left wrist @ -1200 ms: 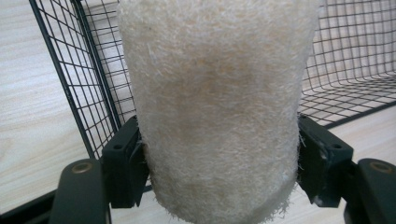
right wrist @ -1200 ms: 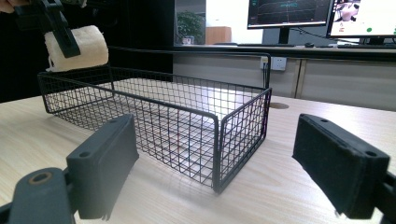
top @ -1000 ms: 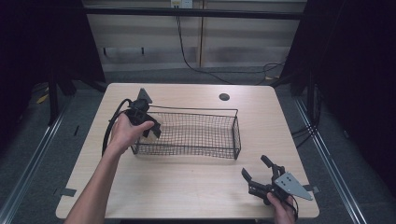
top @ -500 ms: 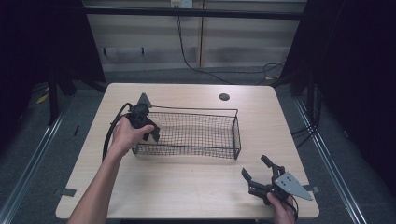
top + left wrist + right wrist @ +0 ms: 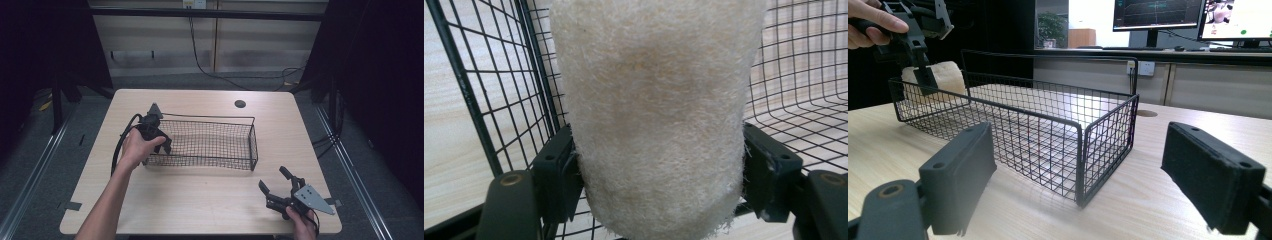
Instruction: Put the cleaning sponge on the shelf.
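Your left gripper (image 5: 159, 142) fills the basket's (image 5: 252, 145) left end. The rest stays open from above. Bare table (image 5: 200, 195) lies before it.

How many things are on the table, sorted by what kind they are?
Wire baskets: 1, the black wire basket.
Fuzzy things: 1, a cream fuzzy roll held by the left tool inside the basket.
Tools: 2, the left tool and the right tool, which is open.
Total: 4
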